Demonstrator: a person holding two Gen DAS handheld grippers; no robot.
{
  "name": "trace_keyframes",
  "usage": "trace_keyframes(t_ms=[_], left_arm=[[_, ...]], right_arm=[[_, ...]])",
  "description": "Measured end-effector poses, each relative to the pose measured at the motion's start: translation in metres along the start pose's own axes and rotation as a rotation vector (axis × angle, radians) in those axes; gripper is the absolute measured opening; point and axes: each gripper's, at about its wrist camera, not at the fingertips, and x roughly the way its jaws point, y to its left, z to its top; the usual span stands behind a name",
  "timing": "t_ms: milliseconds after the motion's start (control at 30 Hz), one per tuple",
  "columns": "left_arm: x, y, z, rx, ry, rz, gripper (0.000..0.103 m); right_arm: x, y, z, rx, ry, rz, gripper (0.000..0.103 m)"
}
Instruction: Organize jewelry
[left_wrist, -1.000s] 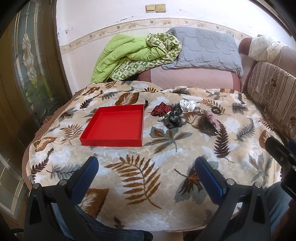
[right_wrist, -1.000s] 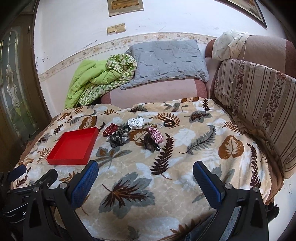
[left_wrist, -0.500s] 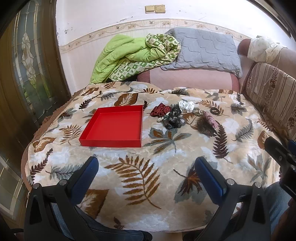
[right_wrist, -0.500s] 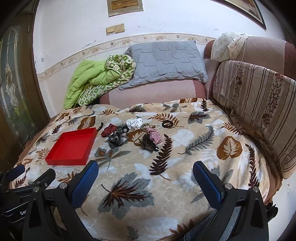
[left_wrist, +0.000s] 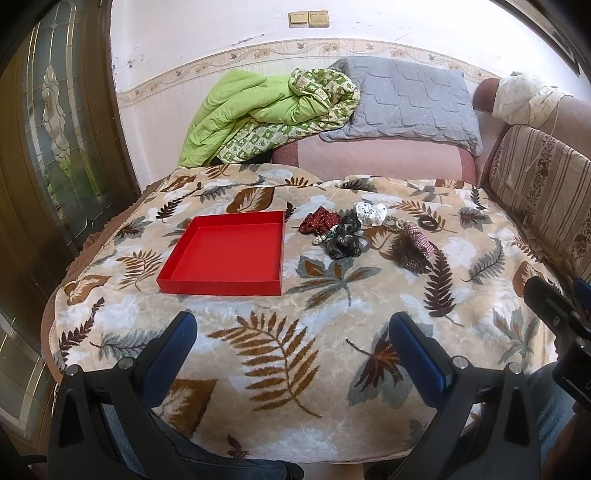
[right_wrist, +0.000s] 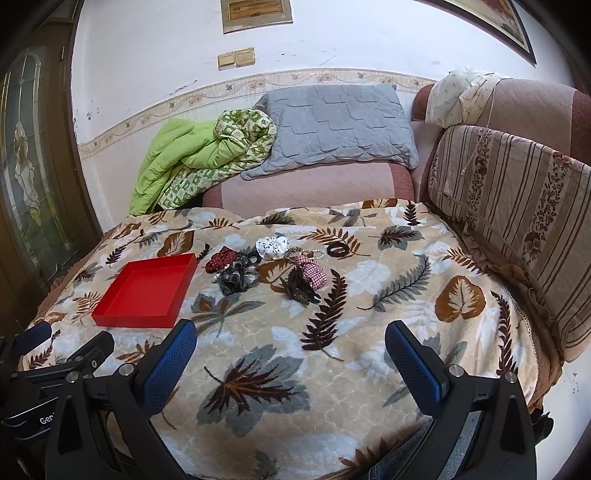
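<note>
A: How were the pieces judged to handle?

B: Soft and light, it was reckoned — gathered-fabric scrunchies that would squash under the pads. A pinch across one bunched fold was thought best. The pearl strand (left_wrist: 320, 237) was expected to be slippery and to trail.

A: Appearance, position?

B: A small heap was noted mid-blanket (left_wrist: 332, 332), just right of the red tray (left_wrist: 221, 286), which held nothing: a dark red scrunchie (left_wrist: 319, 223), a grey-black scrunchie (left_wrist: 345, 243) touching it, a white spotted scrunchie (right_wrist: 272, 246) behind, a checked pink piece (right_wrist: 313, 273) beside a dark feathery clip (right_wrist: 299, 290).

A: Grippers?

B: The left gripper (left_wrist: 291, 334) and the right gripper (right_wrist: 290, 343) were both recorded spread wide, nothing held, well short of the heap.
</note>
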Motion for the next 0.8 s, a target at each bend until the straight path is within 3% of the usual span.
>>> trace_keyframes(t_ms=[433,567,733,800], left_arm=[[0.001,0.001,0.001,-0.004,0.036,-0.011,0.103],[0.002,0.001,0.003,-0.008,0.011,-0.026,0.103],[0.027,0.000,0.023,-0.015,0.029,-0.061,0.103],[0.049,-0.002,0.033,0.023,0.008,-0.028,0.103]], right_arm=[[0.000,0.004,0.000,-0.002,-0.001,0.006,0.103],[0.000,0.002,0.007,-0.010,-0.012,0.015,0.103],[0.021,-0.012,0.025,-0.009,0.009,0.062,0.103],[0.037,-0.017,0.034,-0.009,0.017,0.080,0.102]])
